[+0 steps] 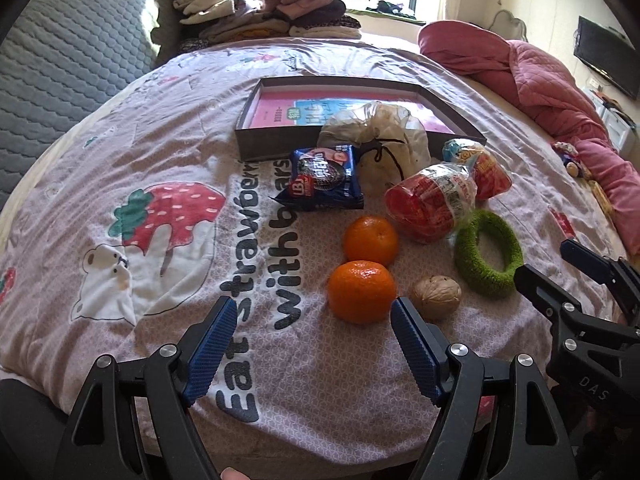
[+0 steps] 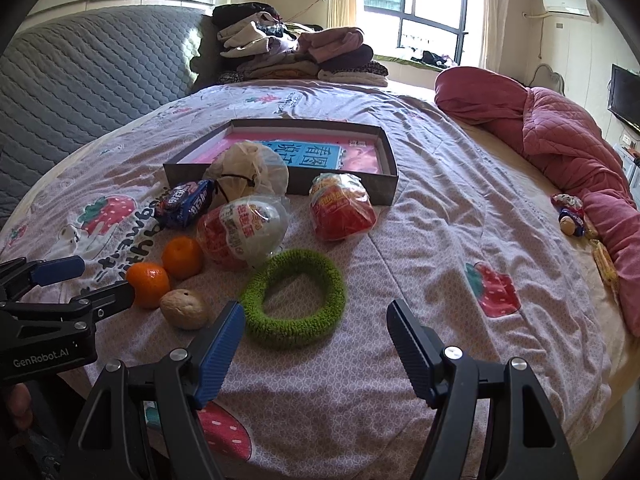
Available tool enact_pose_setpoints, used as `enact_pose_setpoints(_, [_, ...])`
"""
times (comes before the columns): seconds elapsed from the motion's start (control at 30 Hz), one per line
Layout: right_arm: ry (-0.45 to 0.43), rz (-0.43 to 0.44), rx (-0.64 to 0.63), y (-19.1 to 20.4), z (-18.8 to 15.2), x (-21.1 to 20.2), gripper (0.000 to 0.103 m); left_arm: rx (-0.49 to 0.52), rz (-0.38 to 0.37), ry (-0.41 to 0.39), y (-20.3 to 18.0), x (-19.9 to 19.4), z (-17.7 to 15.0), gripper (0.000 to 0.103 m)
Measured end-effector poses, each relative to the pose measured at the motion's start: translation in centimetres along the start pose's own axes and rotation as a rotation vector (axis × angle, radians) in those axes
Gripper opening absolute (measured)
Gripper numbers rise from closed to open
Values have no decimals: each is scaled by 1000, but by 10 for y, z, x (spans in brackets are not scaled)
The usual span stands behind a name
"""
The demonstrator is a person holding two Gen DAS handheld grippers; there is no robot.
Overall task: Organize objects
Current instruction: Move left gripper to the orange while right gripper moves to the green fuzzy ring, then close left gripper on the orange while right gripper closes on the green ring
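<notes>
Loose items lie on the bedspread before a shallow dark box [image 1: 256, 148] [image 2: 352, 192] with a pink and blue sheet inside. Two oranges [image 1: 362, 291] [image 2: 147, 284], a walnut [image 1: 437, 297] [image 2: 185, 308], a green fuzzy ring [image 1: 489, 254] [image 2: 294, 296], a blue snack packet [image 1: 322, 178] [image 2: 186, 202], two red snack bags [image 1: 430, 202] [image 2: 342, 208] and a pale drawstring pouch [image 1: 380, 140] [image 2: 248, 170] are there. My left gripper [image 1: 312, 320] [image 2: 96, 276] is open just short of the near orange. My right gripper [image 2: 316, 322] [image 1: 552, 260] is open near the ring's front.
Folded clothes [image 1: 264, 12] [image 2: 296, 52] are stacked at the bed's far end. A pink quilt [image 1: 540, 80] [image 2: 552, 136] runs along the right side with small toys [image 2: 570, 216] beside it. A grey quilted headboard [image 1: 60, 60] stands at left.
</notes>
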State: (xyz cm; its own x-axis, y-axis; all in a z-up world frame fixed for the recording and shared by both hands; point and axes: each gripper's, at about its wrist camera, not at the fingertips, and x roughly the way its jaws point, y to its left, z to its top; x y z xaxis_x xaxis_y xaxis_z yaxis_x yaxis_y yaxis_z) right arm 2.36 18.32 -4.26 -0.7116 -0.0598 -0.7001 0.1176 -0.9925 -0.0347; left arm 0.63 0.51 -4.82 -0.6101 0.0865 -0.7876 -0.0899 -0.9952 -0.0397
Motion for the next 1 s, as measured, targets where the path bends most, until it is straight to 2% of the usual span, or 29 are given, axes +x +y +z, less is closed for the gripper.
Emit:
enact_pose_setpoints(0.4, [25,22,17,-3,-2,16,73,-9,-30,25,-4,20,4,80])
enact_pose_setpoints(0.67, [48,47,86,-16,3,35,72,-22,-48,17,-4,30,9,80])
enact_pose_setpoints(0.73, [71,39,96,-19,6,43,69,-27,-53,15,-4,32,11,78])
enact_pose_setpoints(0.83, [99,63,100,-21,8,54,60,-23,-70,19,-7,37,13,69])
enact_pose_setpoints(0.93, [90,54,77,-18,7,58,49,-12,-94,23,-11,40,12,54])
enact_pose_setpoints(1.0, [78,66,71,-17,7,57,35,2,-102,17,-14,40,10,44])
